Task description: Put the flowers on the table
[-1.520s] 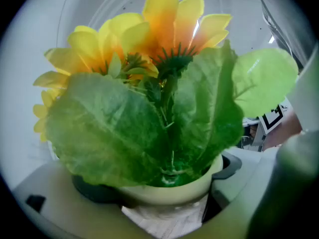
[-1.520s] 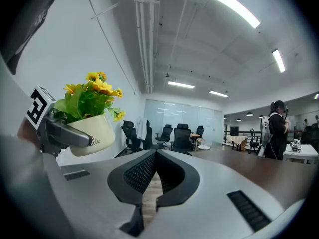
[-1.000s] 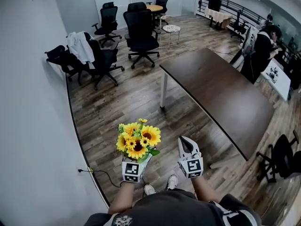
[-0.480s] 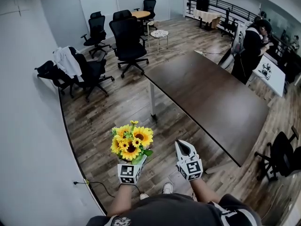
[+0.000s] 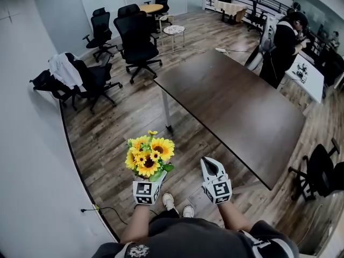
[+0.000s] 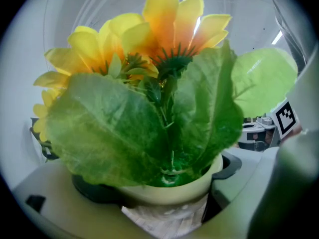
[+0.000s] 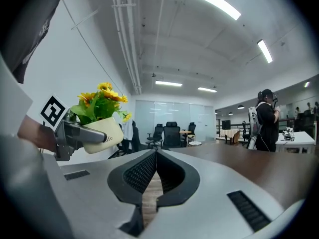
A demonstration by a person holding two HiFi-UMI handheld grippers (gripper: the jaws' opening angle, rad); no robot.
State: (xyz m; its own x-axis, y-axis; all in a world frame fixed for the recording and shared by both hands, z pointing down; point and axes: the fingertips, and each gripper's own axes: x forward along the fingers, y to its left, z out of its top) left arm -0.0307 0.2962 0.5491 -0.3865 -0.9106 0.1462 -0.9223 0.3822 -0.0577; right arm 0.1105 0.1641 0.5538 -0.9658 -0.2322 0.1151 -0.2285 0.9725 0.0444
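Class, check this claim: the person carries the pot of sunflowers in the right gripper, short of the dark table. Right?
No: the left gripper carries the pot of sunflowers, short of the dark table, as the left gripper view shows. The right gripper is shut and empty.

The left forearm and right forearm reach forward side by side. The left gripper has its jaws clamped on the flower pot; the right gripper has jaws pressed together, empty.
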